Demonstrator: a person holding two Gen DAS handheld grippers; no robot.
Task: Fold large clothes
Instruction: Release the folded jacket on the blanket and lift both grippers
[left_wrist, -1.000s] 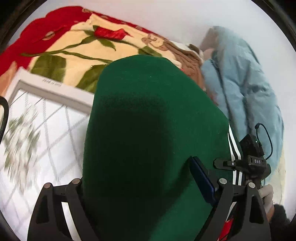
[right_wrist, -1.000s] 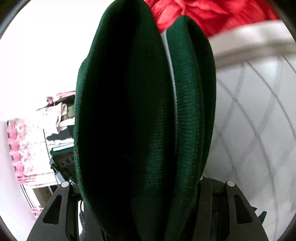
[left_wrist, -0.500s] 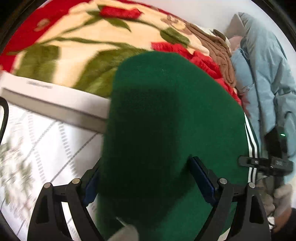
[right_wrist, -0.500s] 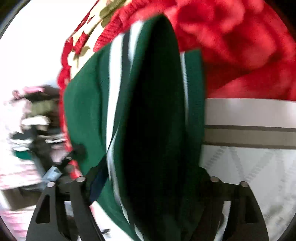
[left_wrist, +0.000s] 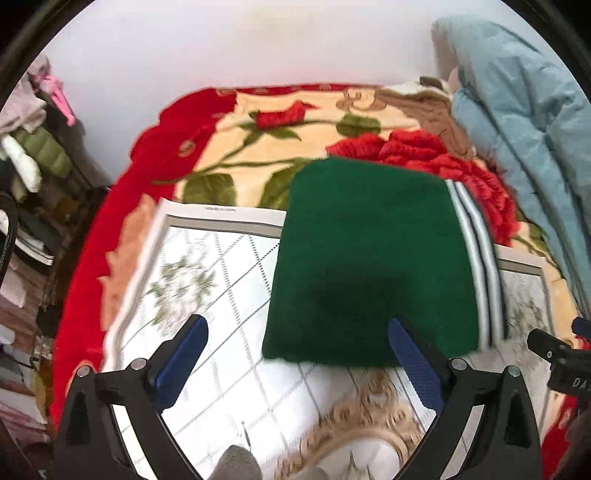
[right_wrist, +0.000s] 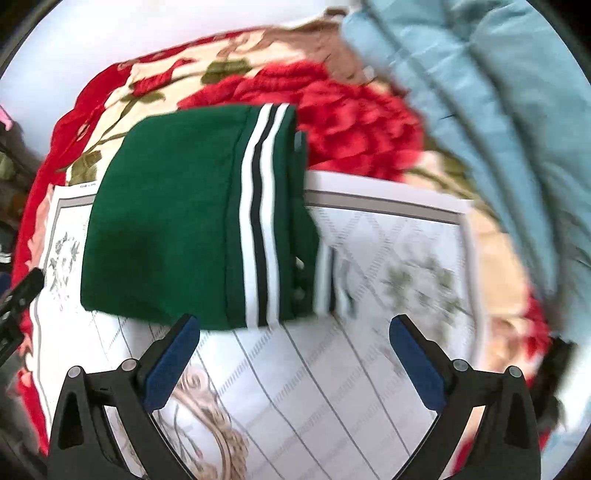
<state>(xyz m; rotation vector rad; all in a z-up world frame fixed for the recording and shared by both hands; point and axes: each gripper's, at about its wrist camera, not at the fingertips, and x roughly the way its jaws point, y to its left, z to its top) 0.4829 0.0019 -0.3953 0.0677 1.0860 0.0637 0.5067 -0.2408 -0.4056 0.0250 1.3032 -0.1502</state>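
The green sweater lies folded into a compact rectangle on the white patterned mat, its far end running over the mat's edge onto the rose blanket of the bed. From my left wrist, my left claw is spread wide and holds nothing. The sweater's near hem sits just ahead of it and toward its right finger, whose blue pad overlaps the hem in the picture; I cannot tell whether it touches. The long axis runs away from me, and the white stripes line the sweater's right edge. A light blue padded jacket is heaped to the far right.

From my right wrist, my right claw is also wide and empty. Here the sweater lies ahead and to the left, its striped edge nearest my centre line and its near hem just beyond my left finger. The jacket fills the upper right.

I judge the fold finished or nearly so. The sweater is centred before the left claw, so that hand is better placed for any further move.
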